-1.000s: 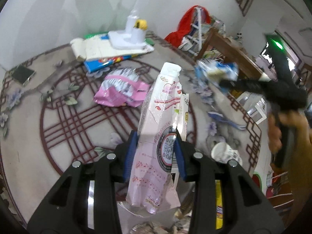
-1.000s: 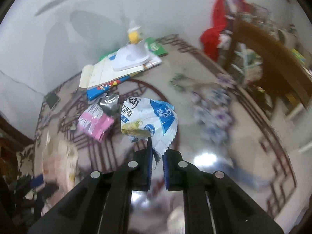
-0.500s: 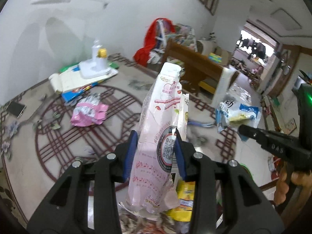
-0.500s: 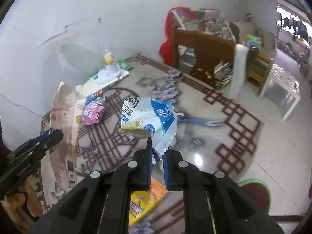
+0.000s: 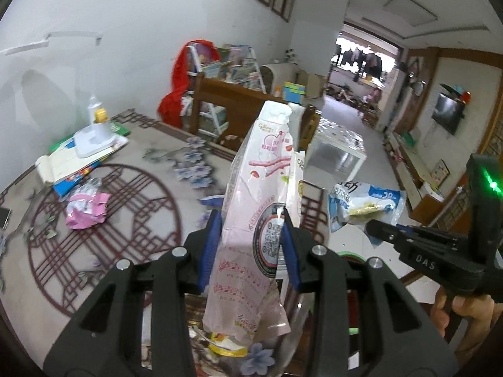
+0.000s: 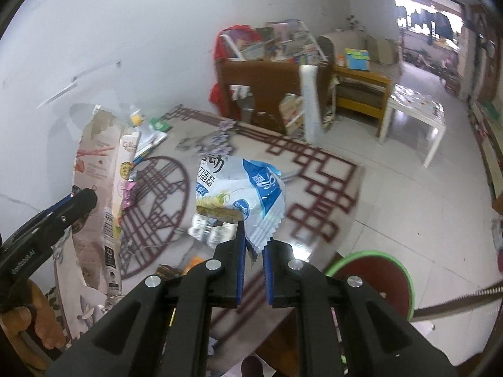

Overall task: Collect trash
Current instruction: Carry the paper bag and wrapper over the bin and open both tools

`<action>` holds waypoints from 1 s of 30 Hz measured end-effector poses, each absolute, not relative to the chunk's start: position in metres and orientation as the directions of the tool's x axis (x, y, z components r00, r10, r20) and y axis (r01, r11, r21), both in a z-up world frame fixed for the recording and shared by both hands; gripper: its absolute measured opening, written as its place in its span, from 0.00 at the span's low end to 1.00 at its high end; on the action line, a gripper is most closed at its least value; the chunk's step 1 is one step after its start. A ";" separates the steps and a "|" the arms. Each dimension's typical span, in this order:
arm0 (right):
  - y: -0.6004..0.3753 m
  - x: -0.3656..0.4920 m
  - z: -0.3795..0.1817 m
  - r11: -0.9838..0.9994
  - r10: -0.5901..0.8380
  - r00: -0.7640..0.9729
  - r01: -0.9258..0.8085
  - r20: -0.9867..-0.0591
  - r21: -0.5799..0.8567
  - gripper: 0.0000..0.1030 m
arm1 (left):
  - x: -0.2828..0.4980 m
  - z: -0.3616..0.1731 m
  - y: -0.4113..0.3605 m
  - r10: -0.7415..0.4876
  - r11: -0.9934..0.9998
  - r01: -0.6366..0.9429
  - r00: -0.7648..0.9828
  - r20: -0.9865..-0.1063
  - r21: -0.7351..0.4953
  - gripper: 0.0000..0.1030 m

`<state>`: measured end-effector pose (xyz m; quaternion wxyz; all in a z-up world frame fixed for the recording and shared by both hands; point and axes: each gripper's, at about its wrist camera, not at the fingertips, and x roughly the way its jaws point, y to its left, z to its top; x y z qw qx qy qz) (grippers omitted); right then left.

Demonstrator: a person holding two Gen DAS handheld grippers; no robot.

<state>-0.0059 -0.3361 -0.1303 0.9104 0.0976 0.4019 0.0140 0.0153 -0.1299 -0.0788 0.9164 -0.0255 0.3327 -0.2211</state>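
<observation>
My left gripper [image 5: 250,245] is shut on a tall pink and white snack bag [image 5: 257,201] and holds it upright in the air; the bag also shows at the left of the right wrist view [image 6: 97,182]. My right gripper [image 6: 253,251] is shut on a blue and white wrapper [image 6: 239,188], also held in the air; it shows in the left wrist view [image 5: 361,201] to the right of the pink bag. A crumpled pink wrapper [image 5: 86,210] lies on the patterned rug [image 5: 132,194].
A stack of books with a white bottle stand [image 5: 91,138] sits near the wall. A wooden bookshelf [image 6: 261,84] and a white side table [image 6: 415,116] stand behind. A round red stool with a green rim [image 6: 374,279] is below right. Yellow wrappers [image 5: 226,348] lie below.
Both grippers have lifted and tilted up with their wrappers; the rug has dropped lower in view and the room beyond has come into sight. The right gripper has drawn closer to the left.
</observation>
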 end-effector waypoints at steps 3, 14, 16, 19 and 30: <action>-0.353 -0.017 -0.132 0.976 0.074 0.678 0.103 -0.731 0.194 0.10 | 0.014 -0.078 -0.143 -0.442 0.889 0.415 0.667 -0.599 -0.194 0.35; -0.415 -0.055 -0.140 0.944 -0.033 0.654 0.269 -0.756 0.192 0.11 | 0.009 -0.081 -0.197 -0.519 0.834 0.511 0.599 -0.610 -0.208 0.35; -0.425 -0.062 -0.142 0.936 -0.052 0.643 0.298 -0.764 0.187 0.11 | 0.007 -0.085 -0.211 -0.538 0.818 0.532 0.576 -0.615 -0.218 0.35; -0.440 -0.071 -0.147 0.923 -0.073 0.625 0.337 -0.777 0.184 0.11 | 0.005 -0.091 -0.231 -0.563 0.794 0.564 0.542 -0.624 -0.227 0.35; -0.476 -0.094 -0.177 0.886 -0.121 0.518 0.440 -0.847 0.143 0.12 | 0.010 -0.128 -0.304 -0.606 0.714 0.661 0.418 -0.677 -0.232 0.35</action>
